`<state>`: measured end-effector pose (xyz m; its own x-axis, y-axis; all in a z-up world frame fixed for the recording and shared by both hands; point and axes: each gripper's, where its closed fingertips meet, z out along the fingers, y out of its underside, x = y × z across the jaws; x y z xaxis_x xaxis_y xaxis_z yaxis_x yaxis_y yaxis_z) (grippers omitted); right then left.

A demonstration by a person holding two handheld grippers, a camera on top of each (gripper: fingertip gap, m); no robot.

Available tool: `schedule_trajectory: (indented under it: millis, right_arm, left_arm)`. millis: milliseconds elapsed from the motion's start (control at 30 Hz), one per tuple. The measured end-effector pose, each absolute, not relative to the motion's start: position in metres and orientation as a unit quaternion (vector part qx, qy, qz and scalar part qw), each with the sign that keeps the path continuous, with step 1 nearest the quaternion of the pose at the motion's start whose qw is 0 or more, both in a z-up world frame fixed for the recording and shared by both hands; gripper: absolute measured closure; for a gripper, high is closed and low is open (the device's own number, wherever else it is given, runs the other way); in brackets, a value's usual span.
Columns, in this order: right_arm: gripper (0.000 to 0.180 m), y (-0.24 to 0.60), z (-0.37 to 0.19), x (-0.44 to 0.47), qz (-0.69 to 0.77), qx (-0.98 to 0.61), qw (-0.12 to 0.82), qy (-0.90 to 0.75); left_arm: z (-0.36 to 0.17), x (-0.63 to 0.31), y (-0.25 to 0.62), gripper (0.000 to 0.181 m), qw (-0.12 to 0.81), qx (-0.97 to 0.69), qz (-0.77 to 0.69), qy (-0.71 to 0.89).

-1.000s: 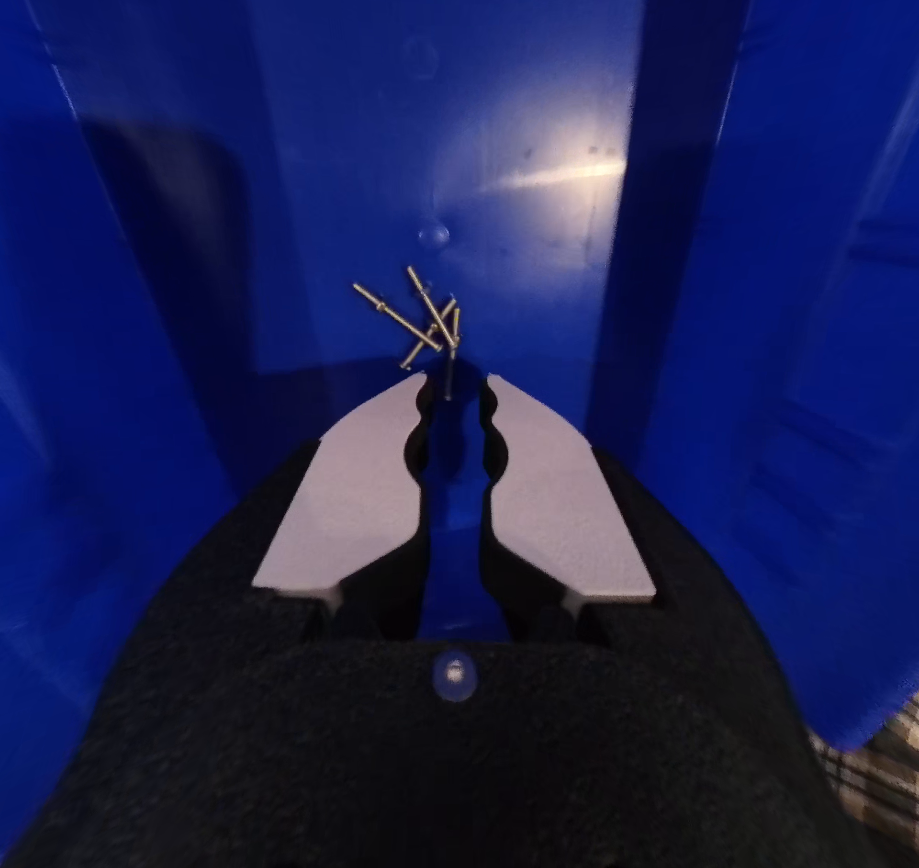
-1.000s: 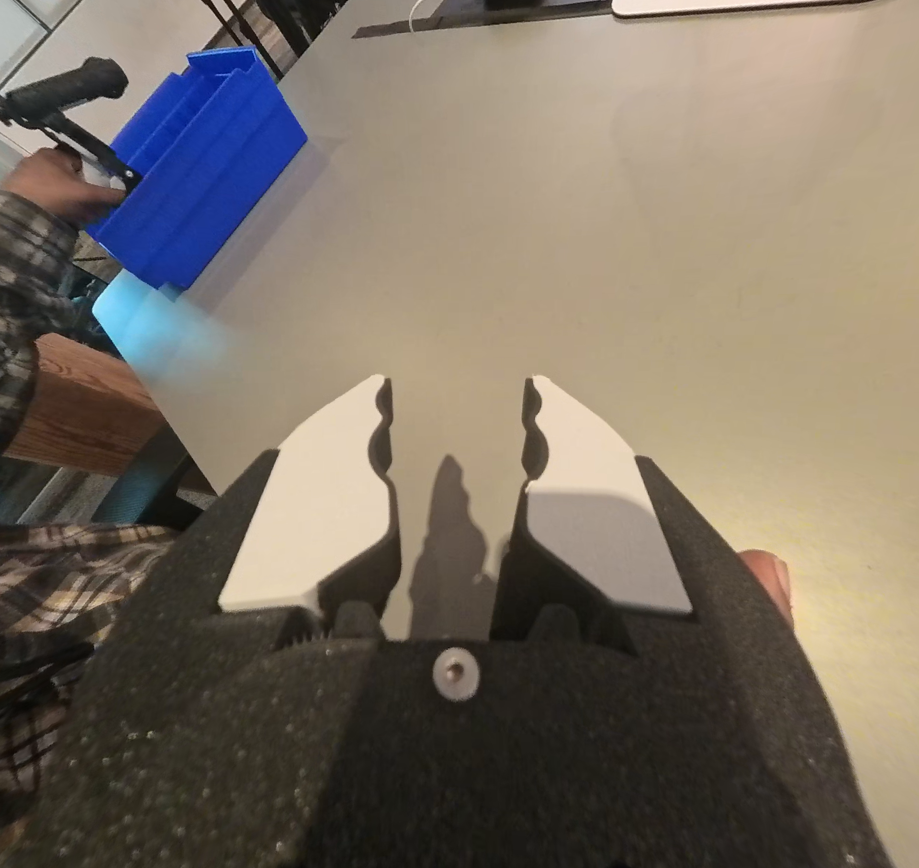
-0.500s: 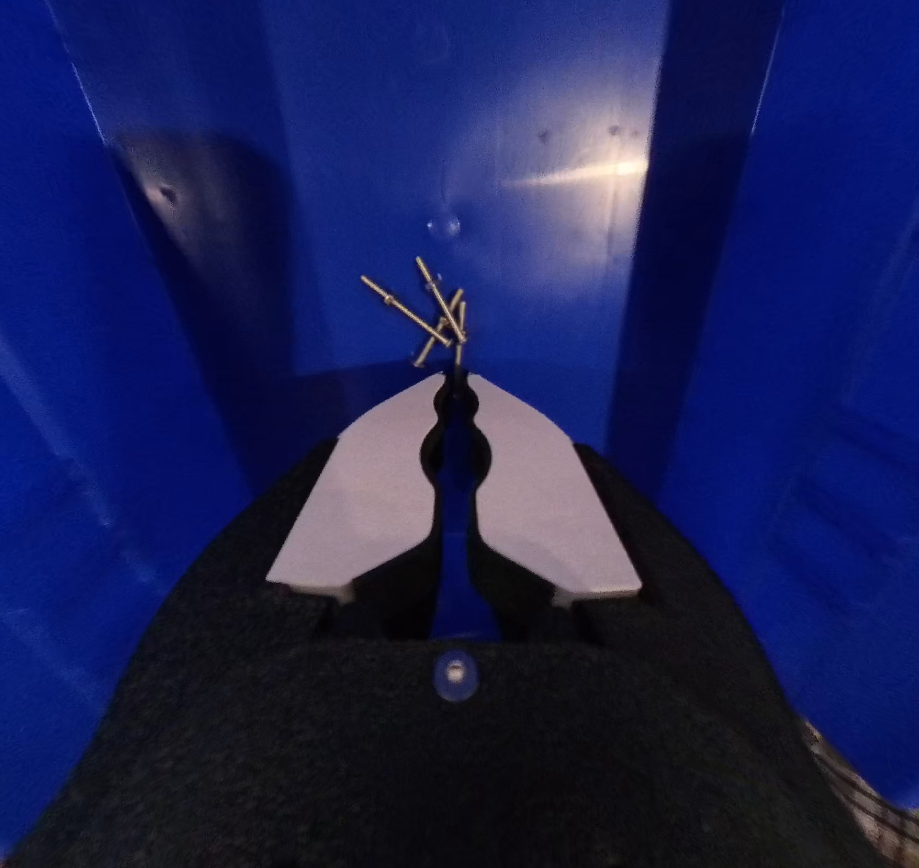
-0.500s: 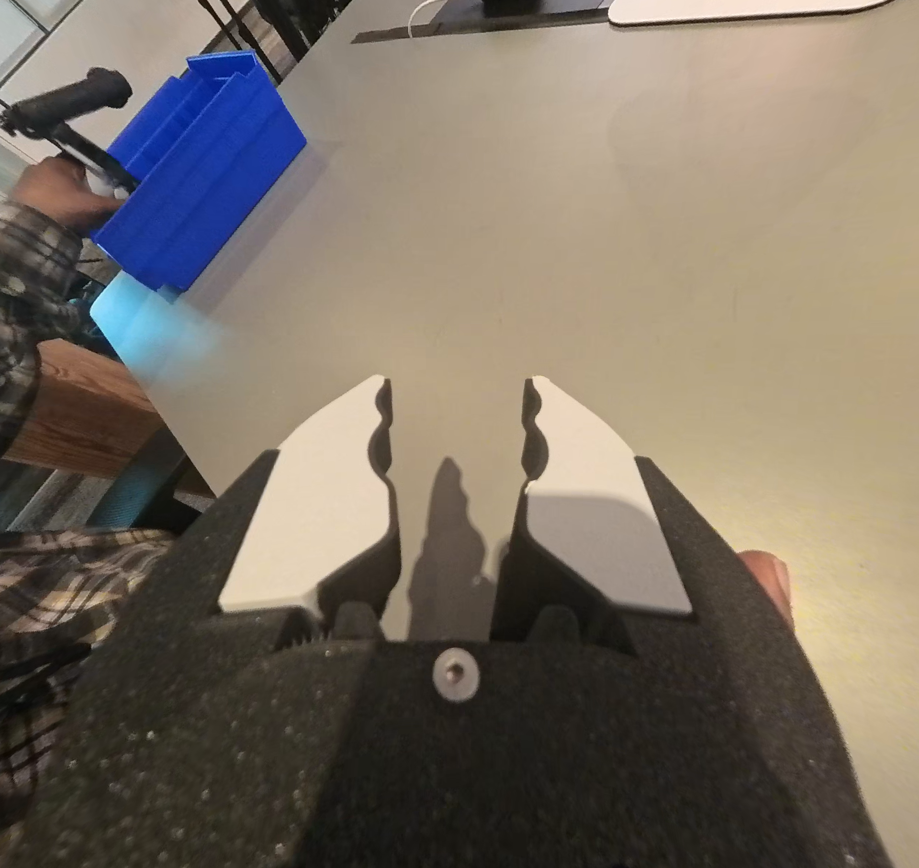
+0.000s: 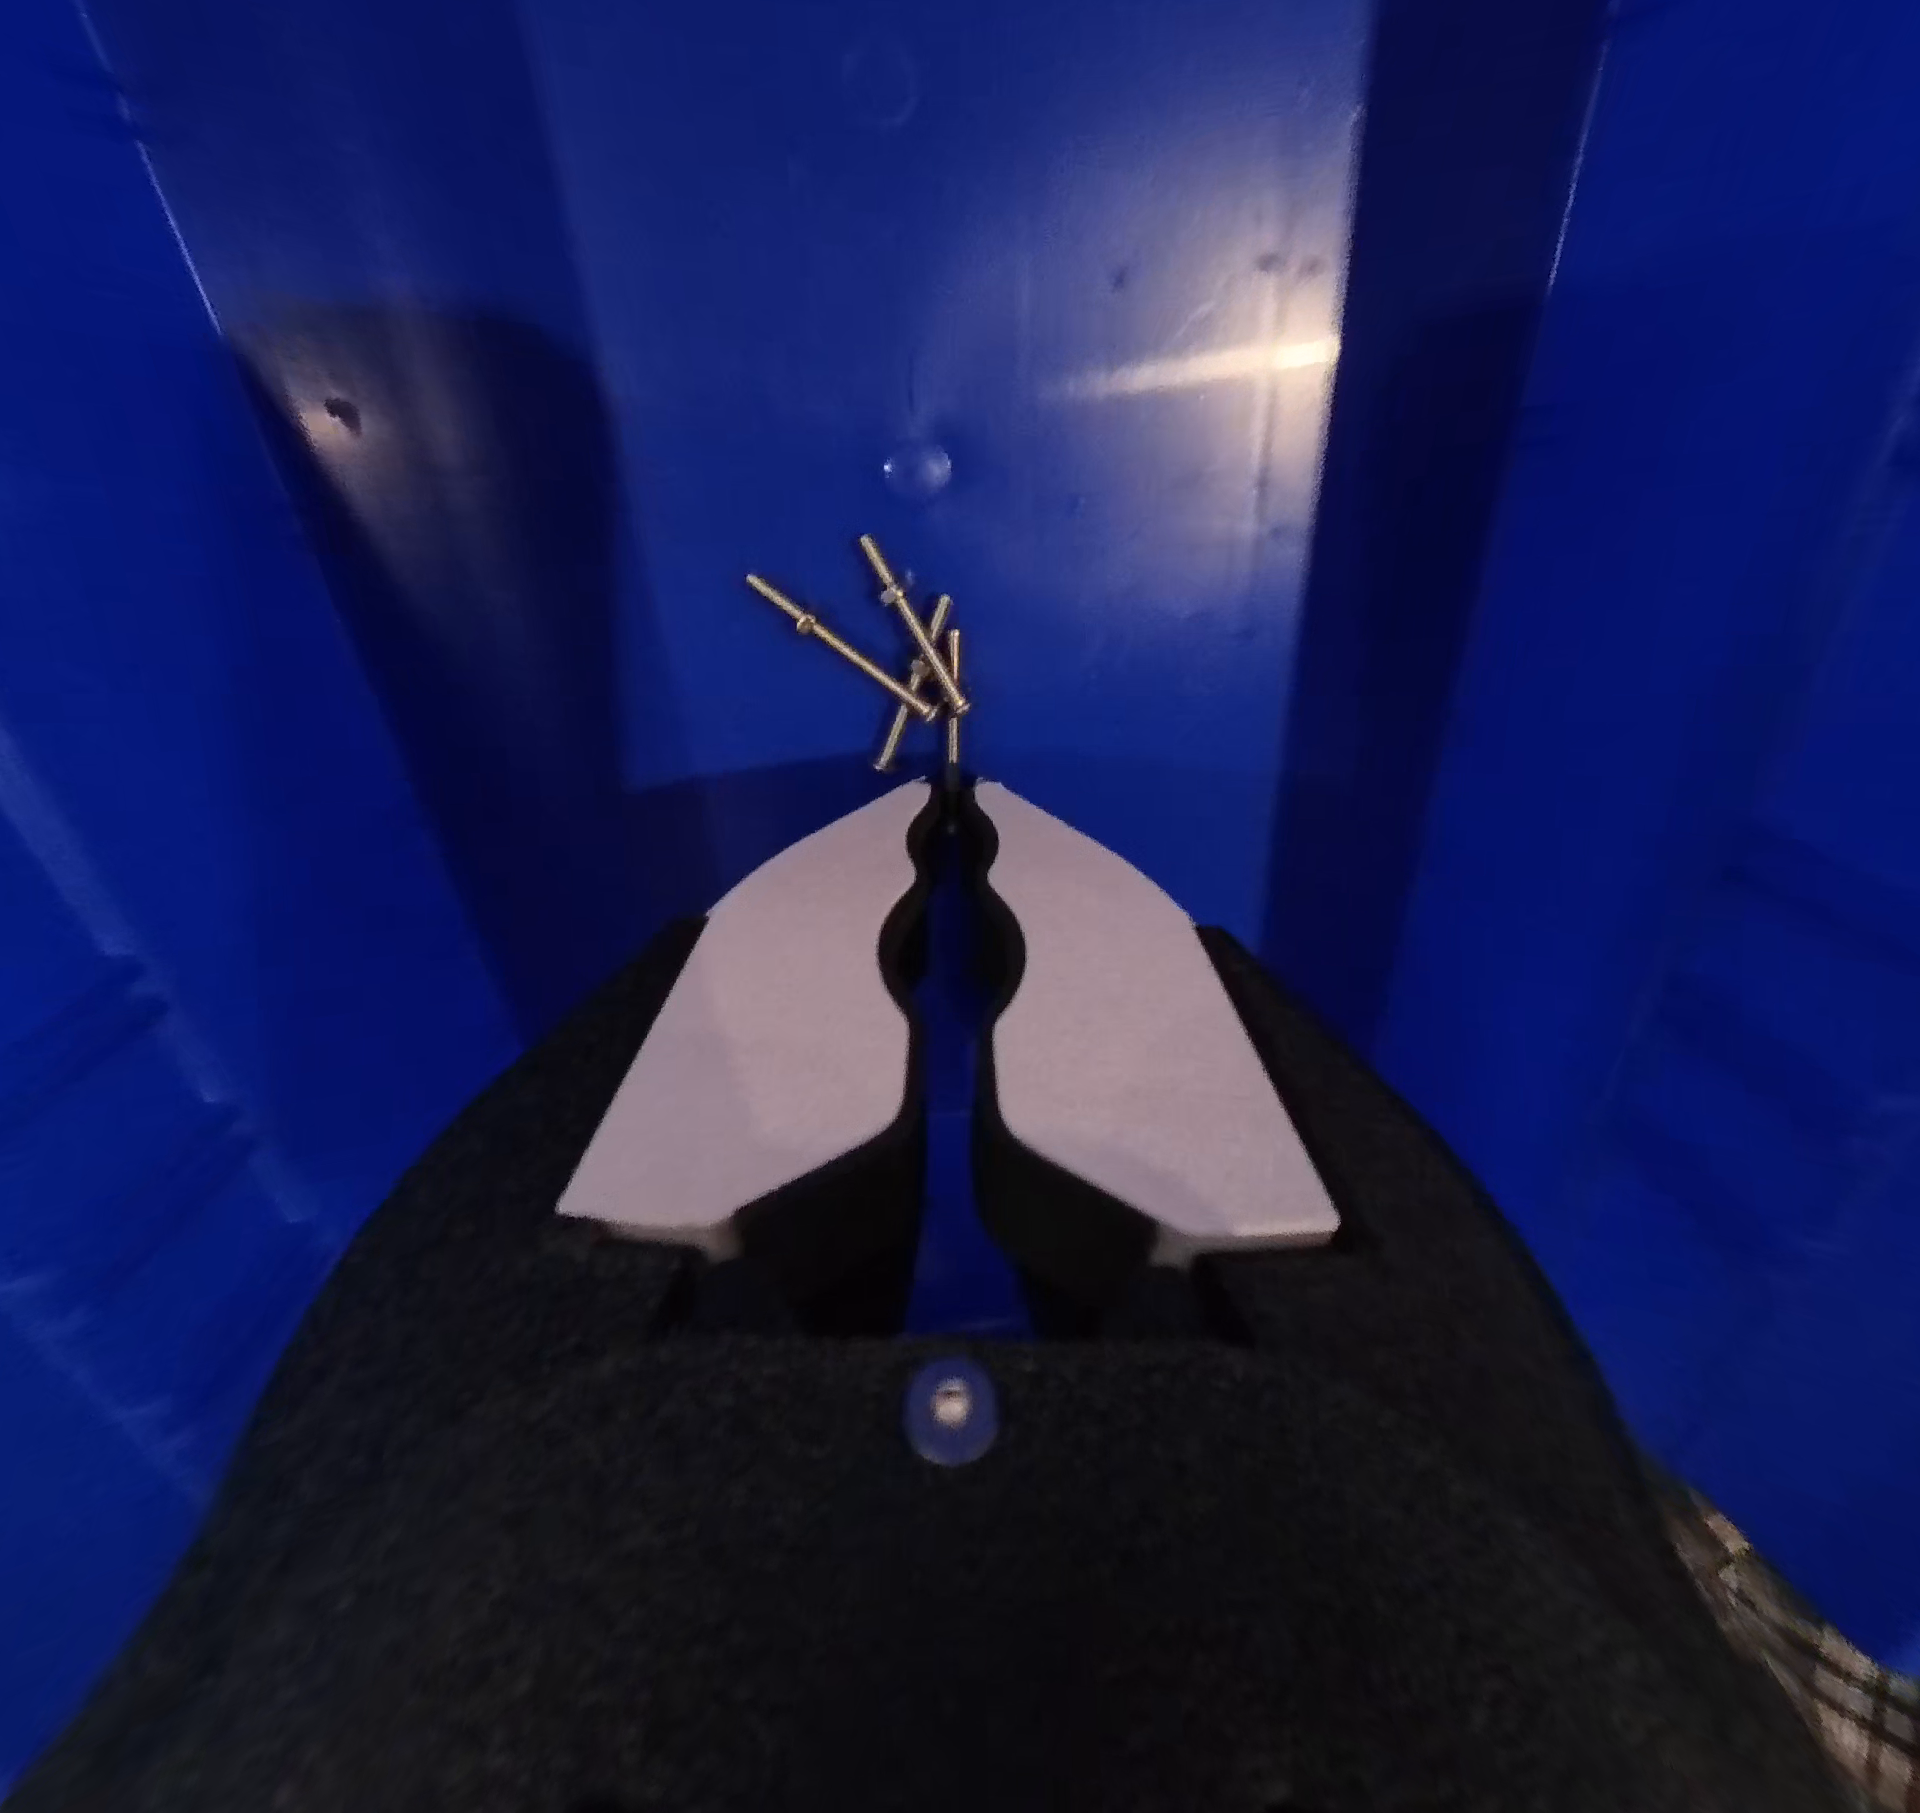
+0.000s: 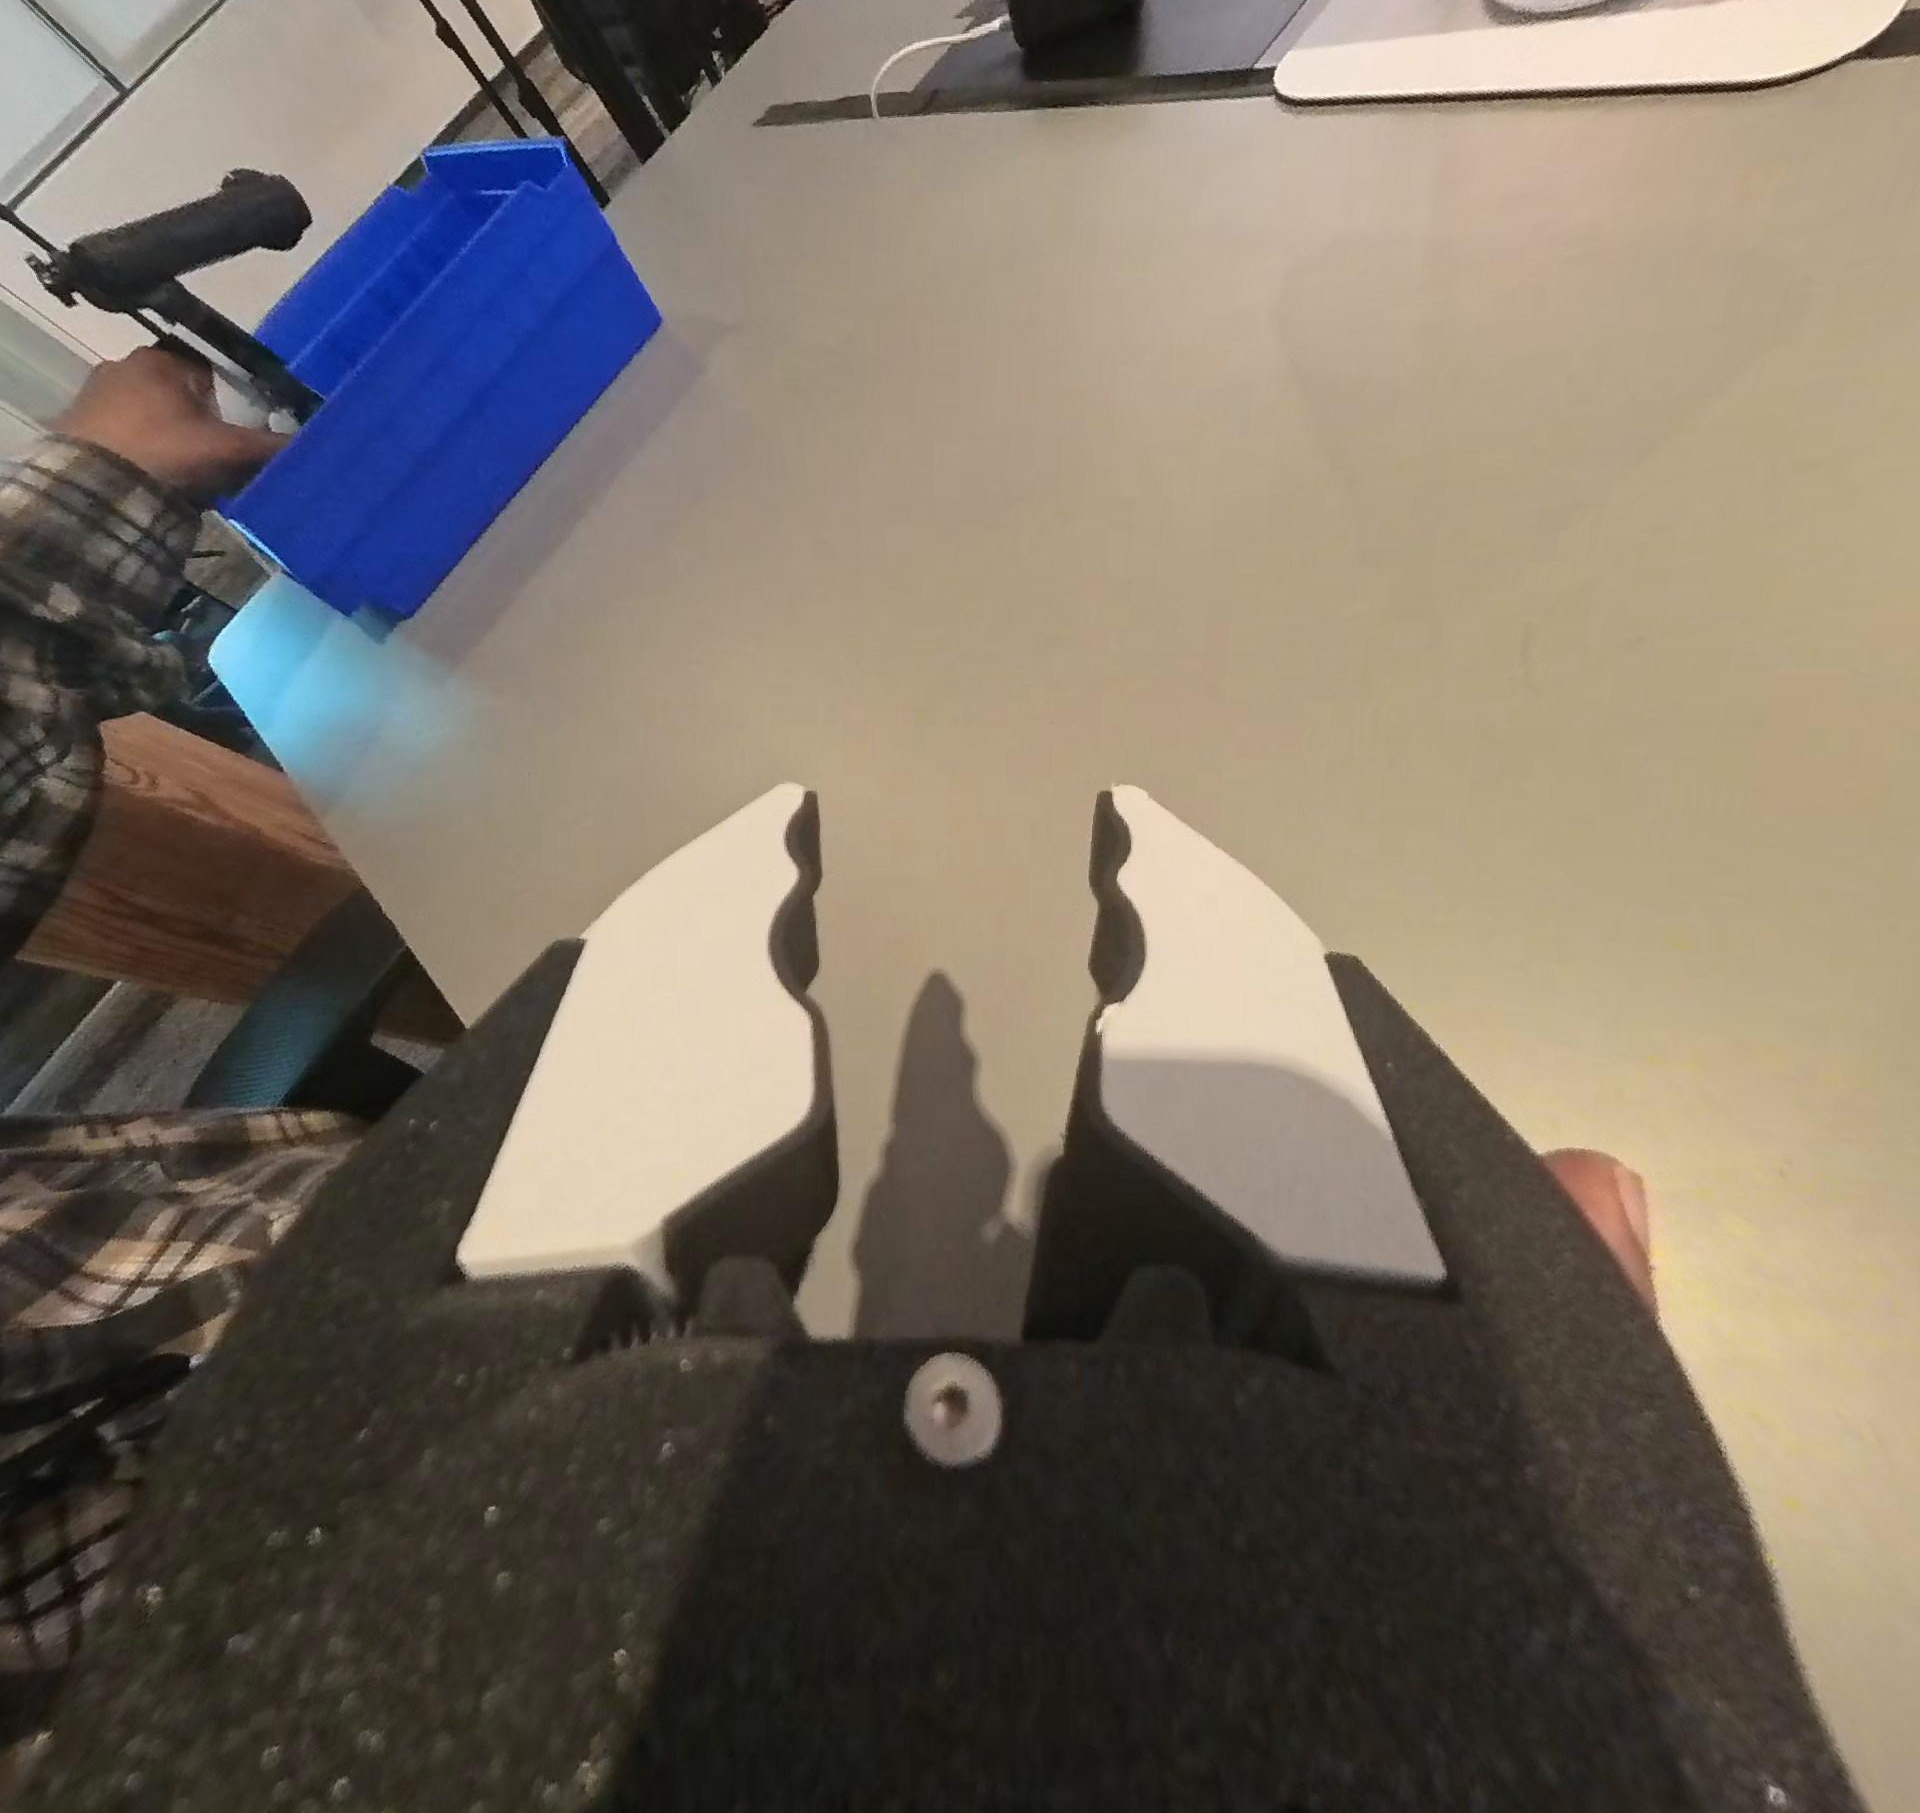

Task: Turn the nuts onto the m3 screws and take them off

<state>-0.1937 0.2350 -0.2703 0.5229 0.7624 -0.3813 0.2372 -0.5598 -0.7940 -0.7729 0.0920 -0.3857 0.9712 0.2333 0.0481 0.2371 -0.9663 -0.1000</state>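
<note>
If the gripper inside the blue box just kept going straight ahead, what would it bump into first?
Most likely the small pile of screws lying just past the left gripper, whose tips are pinched on one dark screw. Behind them comes the blue box wall, though depth is hard to judge here.

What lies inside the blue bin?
Inside the blue bin: a small heap of crossed screws, and the left hand-held gripper shut on one. The gripper's black body covers the nearer floor, so anything there is unseen.
</note>
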Motion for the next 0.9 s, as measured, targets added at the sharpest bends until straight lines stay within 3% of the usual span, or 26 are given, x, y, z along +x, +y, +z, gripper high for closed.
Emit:
schedule_trajectory:
  millis: [200, 500, 700, 900]
  right_arm:
    - [0.13, 0.234, -0.267, -0.193, 0.376, -0.797, 0.354, -0.313]
    - [0.13, 0.234, -0.264, -0.191, 0.376, -0.796, 0.359, -0.311]
    - [0.13, 0.235, -0.265, -0.19, 0.374, -0.797, 0.359, -0.31]
    - [0.13, 0.239, -0.266, -0.185, 0.373, -0.799, 0.363, -0.302]
  left_arm:
    - [-0.372, -0.779, 0.096, 0.178, 0.085, -0.99, -0.008, -0.113]
    - [-0.267, -0.765, 0.131, 0.179, 0.242, -0.967, -0.016, -0.071]
    - [-0.192, -0.671, 0.179, 0.179, 0.368, -0.925, -0.079, 0.052]
    - [-0.151, -0.539, 0.223, 0.179, 0.482, -0.836, -0.174, 0.195]
